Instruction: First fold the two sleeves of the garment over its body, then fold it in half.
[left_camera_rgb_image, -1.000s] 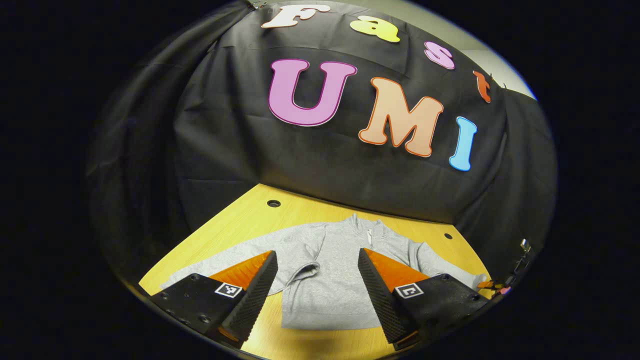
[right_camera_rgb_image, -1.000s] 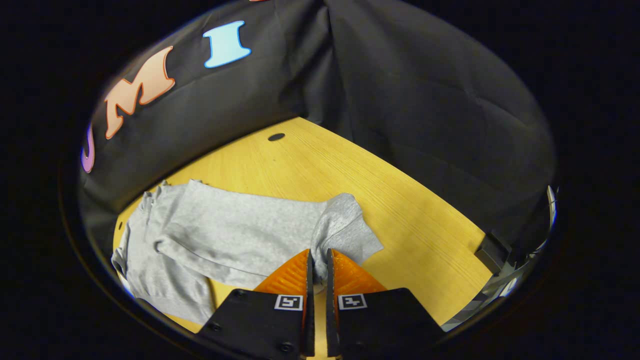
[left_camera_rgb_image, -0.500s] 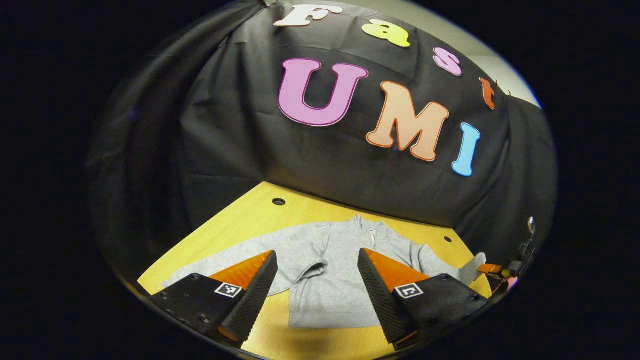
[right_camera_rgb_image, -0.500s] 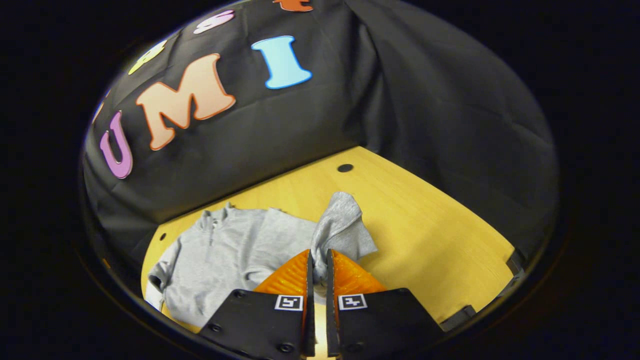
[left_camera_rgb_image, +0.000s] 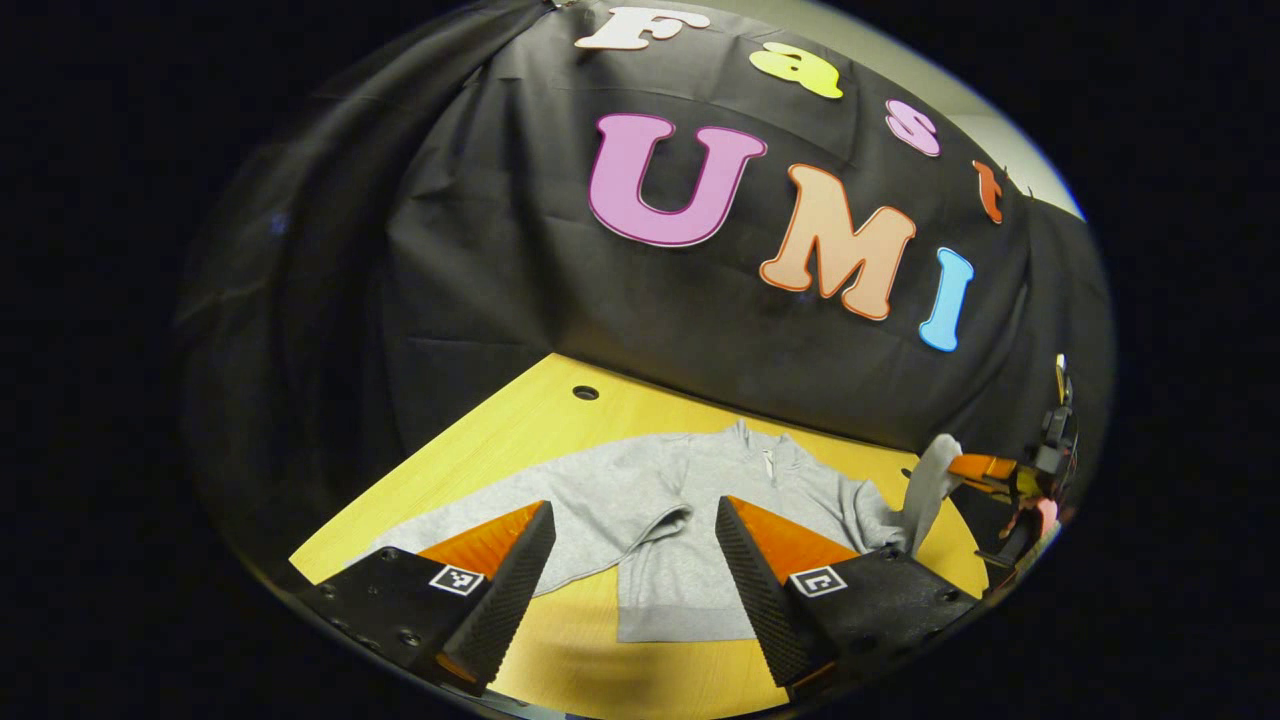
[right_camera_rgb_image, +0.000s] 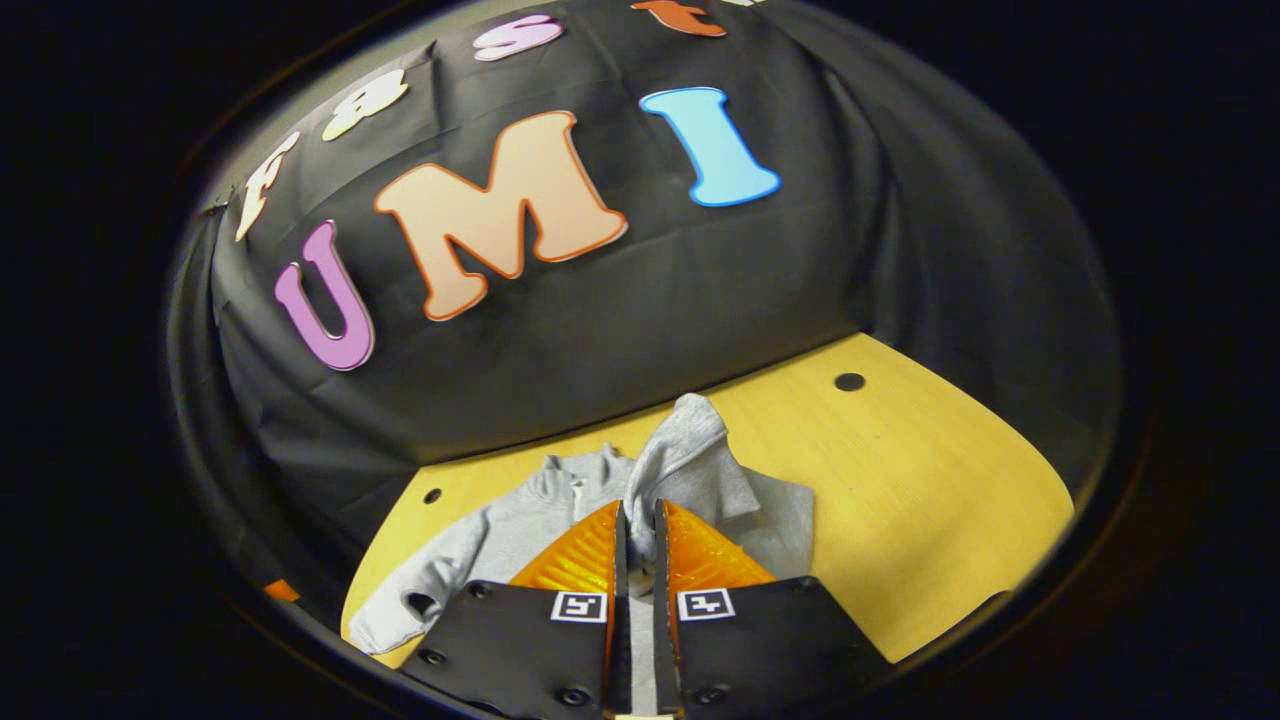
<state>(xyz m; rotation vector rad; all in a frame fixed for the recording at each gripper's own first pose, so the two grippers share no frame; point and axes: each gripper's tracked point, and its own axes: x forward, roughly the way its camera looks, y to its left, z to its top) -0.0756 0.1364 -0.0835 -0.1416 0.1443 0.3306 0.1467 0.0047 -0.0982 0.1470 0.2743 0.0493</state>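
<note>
Grey sleeve (right_camera_rgb_image: 690, 450) pinched in right tool (right_camera_rgb_image: 636, 525).

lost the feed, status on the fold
Right tool shut on sleeve, lifted. Left tool open above sweater. Other sleeve flat on table.

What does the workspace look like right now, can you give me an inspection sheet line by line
Surface: yellow wooden table with small round holes in it.
Job's things: grey garment lies spread flat, collar toward the booth wall; left sleeve lies out flat; right sleeve is lifted off the table.
Clutter: nothing seen.
Grippers: left gripper open, hovering above the garment's lower body, holding nothing; right gripper shut on the right sleeve, also seen at the far right of the left gripper view.
Cables: nothing seen.
Surroundings: black cloth wall around the table.
</note>
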